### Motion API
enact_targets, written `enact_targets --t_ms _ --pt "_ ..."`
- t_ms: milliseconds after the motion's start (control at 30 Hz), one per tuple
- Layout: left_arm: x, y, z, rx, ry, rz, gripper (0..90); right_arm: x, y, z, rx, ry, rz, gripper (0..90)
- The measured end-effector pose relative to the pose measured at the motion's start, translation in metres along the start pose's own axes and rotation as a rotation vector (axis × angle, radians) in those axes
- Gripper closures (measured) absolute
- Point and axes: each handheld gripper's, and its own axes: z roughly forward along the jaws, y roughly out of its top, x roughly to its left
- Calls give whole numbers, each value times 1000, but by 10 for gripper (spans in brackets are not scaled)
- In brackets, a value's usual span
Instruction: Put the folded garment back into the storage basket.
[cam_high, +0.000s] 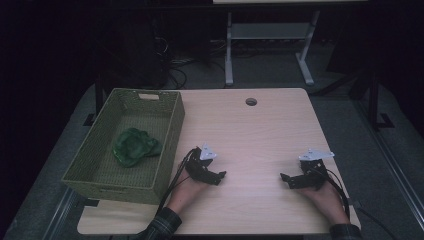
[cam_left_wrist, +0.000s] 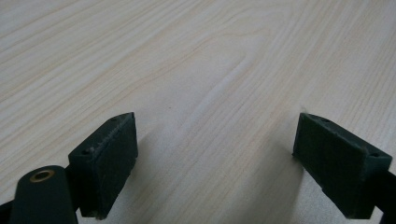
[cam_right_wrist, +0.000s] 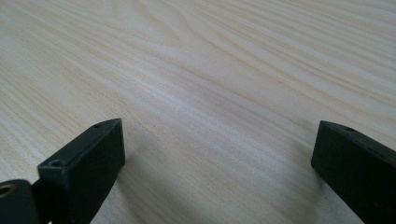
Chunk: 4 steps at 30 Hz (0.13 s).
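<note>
A green woven basket stands at the table's left, and a crumpled green cloth lies inside it. My left gripper rests on the tabletop just right of the basket, pointing right, open with nothing between its jaws. My right gripper rests near the front right, pointing left, open and empty too. In the left gripper view the left gripper has its black pads spread wide over bare wood. In the right gripper view the right gripper also stands wide over bare wood.
The light wooden table has a round cable hole near its far edge. Beyond it, a white desk frame and cables lie on the dark floor. The basket's tall wall is close to my left hand.
</note>
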Motion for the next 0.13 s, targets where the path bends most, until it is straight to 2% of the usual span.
enact_targets --t_ms 133 --pt "-1 0 0 0 -2 -7 130 0 0 0 0 0 0 23"
